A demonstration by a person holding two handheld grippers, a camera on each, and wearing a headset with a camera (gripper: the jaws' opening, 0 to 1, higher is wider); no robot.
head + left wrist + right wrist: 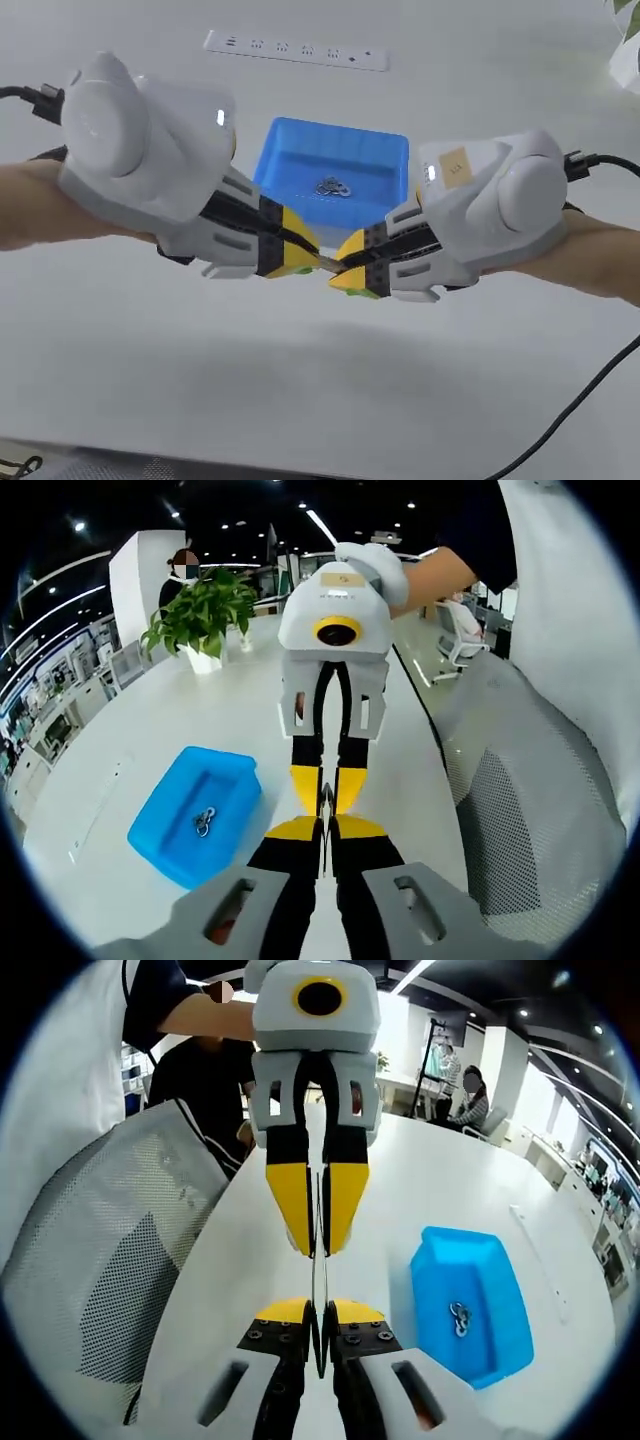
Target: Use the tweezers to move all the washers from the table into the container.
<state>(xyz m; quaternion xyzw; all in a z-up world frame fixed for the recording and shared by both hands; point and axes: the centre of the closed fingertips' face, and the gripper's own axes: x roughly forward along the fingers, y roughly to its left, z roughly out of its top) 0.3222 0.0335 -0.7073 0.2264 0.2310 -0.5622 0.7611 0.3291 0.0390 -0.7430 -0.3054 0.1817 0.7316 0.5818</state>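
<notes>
Tip to tip, the left gripper (pixel 313 261) and right gripper (pixel 342 272) both pinched the left-right tweezers (pixel 328 263), with the container (pixel 290 150) and washers (pixel 332 187) just beyond on the far side.

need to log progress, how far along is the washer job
Done: a cluster of washers lies in the container. In hand: left gripper and right gripper meet tip to tip, both shut on the tweezers. Left: likely little, unless washers lie outside these views.
</notes>
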